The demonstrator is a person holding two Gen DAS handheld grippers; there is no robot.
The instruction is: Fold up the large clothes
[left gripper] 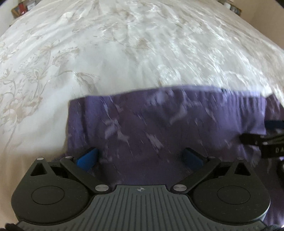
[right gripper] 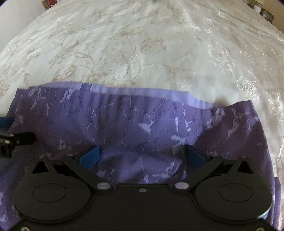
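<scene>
A purple garment [left gripper: 168,124] with a pale marbled print lies folded on a white floral bedspread [left gripper: 106,53]. It also shows in the right wrist view [right gripper: 142,124], with a pale lilac strip along its far edge. My left gripper [left gripper: 141,157] is open, its blue pads wide apart just over the cloth near its left edge. My right gripper [right gripper: 142,157] is open over a raised fold of the cloth. Each gripper shows at the side of the other's view: the right one in the left wrist view [left gripper: 266,140], the left one in the right wrist view [right gripper: 10,140].
The bedspread [right gripper: 142,44] stretches far beyond the garment on all sides. Small boxes and items stand past the bed's far corners [left gripper: 21,8], [right gripper: 264,12]. A wall shows at the far right [left gripper: 269,21].
</scene>
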